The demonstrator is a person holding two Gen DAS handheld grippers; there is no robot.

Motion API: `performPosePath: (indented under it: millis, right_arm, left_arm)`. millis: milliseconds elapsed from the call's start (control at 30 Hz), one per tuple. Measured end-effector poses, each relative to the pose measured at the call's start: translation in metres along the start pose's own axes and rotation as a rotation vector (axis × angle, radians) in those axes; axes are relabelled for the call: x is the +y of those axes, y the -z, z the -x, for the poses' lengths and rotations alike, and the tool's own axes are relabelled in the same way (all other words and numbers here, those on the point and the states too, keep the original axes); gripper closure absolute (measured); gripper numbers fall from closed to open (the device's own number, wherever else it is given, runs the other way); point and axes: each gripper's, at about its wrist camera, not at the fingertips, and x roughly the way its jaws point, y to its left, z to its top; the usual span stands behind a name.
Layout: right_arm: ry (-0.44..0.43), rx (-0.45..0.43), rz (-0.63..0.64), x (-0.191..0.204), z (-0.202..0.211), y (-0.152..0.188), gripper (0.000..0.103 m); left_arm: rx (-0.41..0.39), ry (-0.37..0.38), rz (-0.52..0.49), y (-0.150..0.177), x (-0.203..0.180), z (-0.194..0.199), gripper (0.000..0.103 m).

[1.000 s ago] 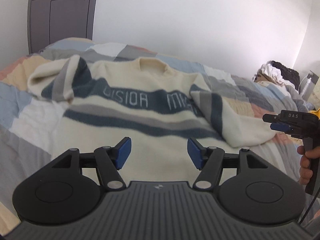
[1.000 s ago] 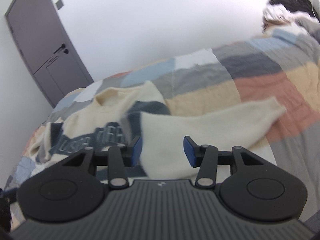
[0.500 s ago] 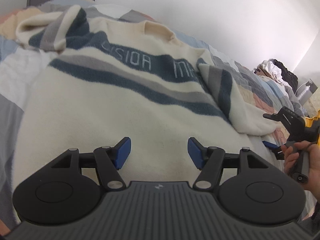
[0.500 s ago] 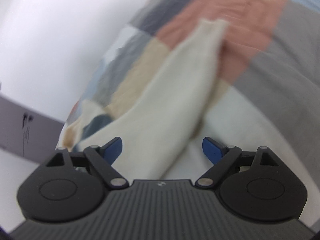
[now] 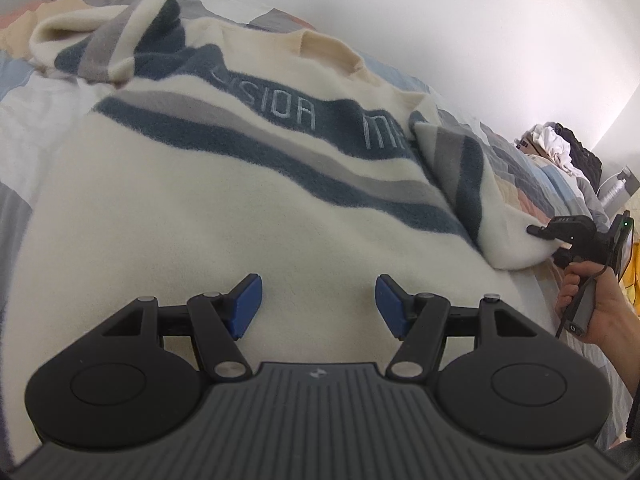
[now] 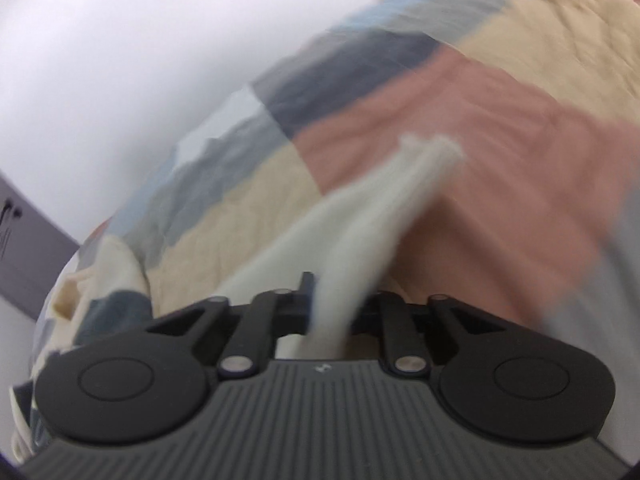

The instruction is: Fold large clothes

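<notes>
A cream sweater [image 5: 224,208] with dark blue and grey stripes and pale lettering lies spread front-up on the bed. My left gripper [image 5: 318,300] hovers open just over its lower body, nothing between the blue pads. Its right sleeve [image 5: 480,200] runs down to the right, where my right gripper [image 5: 538,232], held by a hand [image 5: 592,300], pinches the cuff end. In the right wrist view the cream sleeve [image 6: 360,232] is clamped between the jaws of the right gripper [image 6: 332,304] and streams away, blurred. The left sleeve [image 5: 104,40] lies bunched at the top left.
A patchwork quilt [image 6: 500,120] in salmon, tan, grey and blue covers the bed. A pile of dark and white clothes [image 5: 560,148] sits at the far right of the bed. White wall behind; a grey door [image 6: 24,248] at the left.
My right gripper came down onto the sleeve's cuff end and closed on it. My left gripper sank closer to the sweater's body and stayed open.
</notes>
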Motion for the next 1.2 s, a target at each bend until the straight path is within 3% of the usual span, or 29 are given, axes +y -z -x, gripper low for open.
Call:
performPosePath:
  millis: [167, 400, 500, 633, 733, 800, 967, 1067, 1100, 1133, 1200]
  right_arm:
    - [0.039, -0.149, 0.106, 0.007, 0.019, -0.039, 0.091]
    - [0.259, -0.332, 0.091, -0.045, 0.054, -0.102, 0.092]
    - [0.411, -0.376, 0.114, -0.074, 0.059, -0.107, 0.092]
    - [0.528, -0.294, 0.072, -0.117, 0.033, -0.088, 0.091]
    - [0.525, -0.246, 0.002, -0.139, 0.010, -0.068, 0.091]
    - [0.509, -0.278, -0.011, -0.143, 0.010, -0.058, 0.091]
    - [0.494, -0.258, -0.025, -0.137, 0.019, -0.064, 0.088]
    - [0.536, -0.244, 0.019, -0.124, 0.031, -0.065, 0.080]
    - [0.540, -0.252, 0.015, -0.120, 0.037, -0.065, 0.070]
    - [0.539, -0.257, 0.006, -0.114, 0.045, -0.065, 0.052]
    - [0.519, -0.275, -0.004, -0.101, 0.062, -0.064, 0.031]
  left_arm:
    - [-0.007, 0.005, 0.012, -0.002, 0.005, 0.001, 0.035]
    - [-0.026, -0.003, -0.023, -0.003, 0.000, 0.003, 0.035]
    - [-0.035, 0.001, -0.008, -0.002, 0.001, 0.006, 0.035]
    - [-0.033, 0.013, -0.007, -0.003, 0.000, 0.009, 0.035]
    - [-0.049, -0.015, -0.025, -0.002, -0.001, 0.011, 0.035]
    - [-0.052, -0.038, -0.032, -0.003, 0.001, 0.010, 0.035]
    - [-0.059, -0.056, -0.029, -0.006, 0.004, 0.005, 0.035]
    - [-0.076, -0.062, -0.018, -0.011, 0.008, 0.004, 0.035]
    - [-0.080, -0.057, 0.001, -0.012, 0.011, 0.005, 0.035]
    - [-0.090, -0.056, 0.011, -0.014, 0.014, 0.006, 0.035]
    - [-0.110, -0.080, 0.009, -0.015, 0.016, 0.011, 0.035]
